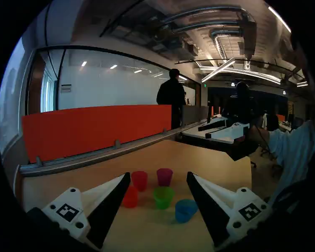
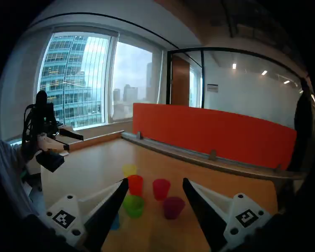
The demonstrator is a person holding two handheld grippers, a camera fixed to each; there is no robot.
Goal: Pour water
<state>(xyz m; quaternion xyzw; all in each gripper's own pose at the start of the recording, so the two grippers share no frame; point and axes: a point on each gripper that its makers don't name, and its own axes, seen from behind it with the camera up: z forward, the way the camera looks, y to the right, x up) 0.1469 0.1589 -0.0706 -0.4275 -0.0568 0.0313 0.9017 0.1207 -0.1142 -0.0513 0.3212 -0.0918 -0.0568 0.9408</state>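
Observation:
Several small plastic cups stand in a cluster on the wooden table [image 1: 216,168]. In the left gripper view a pink cup [image 1: 139,180] and a purple cup [image 1: 164,177] are farthest, then an orange cup [image 1: 130,196], a green cup [image 1: 163,197] and a blue cup [image 1: 185,210]. My left gripper [image 1: 158,174] hovers open just short of them. In the right gripper view I also see a yellow cup [image 2: 129,169], the orange cup [image 2: 135,185], the pink cup [image 2: 161,189], the green cup [image 2: 133,206] and the purple cup [image 2: 173,207]. My right gripper [image 2: 155,180] is open above the near cups, holding nothing.
An orange partition [image 1: 94,126] on a metal rail borders the table's far side. A person [image 1: 172,94] stands behind it. The other gripper [image 1: 224,131] is held by a hand with a white sleeve [image 1: 292,147] off the table's corner. Large windows [image 2: 73,80] lie beyond.

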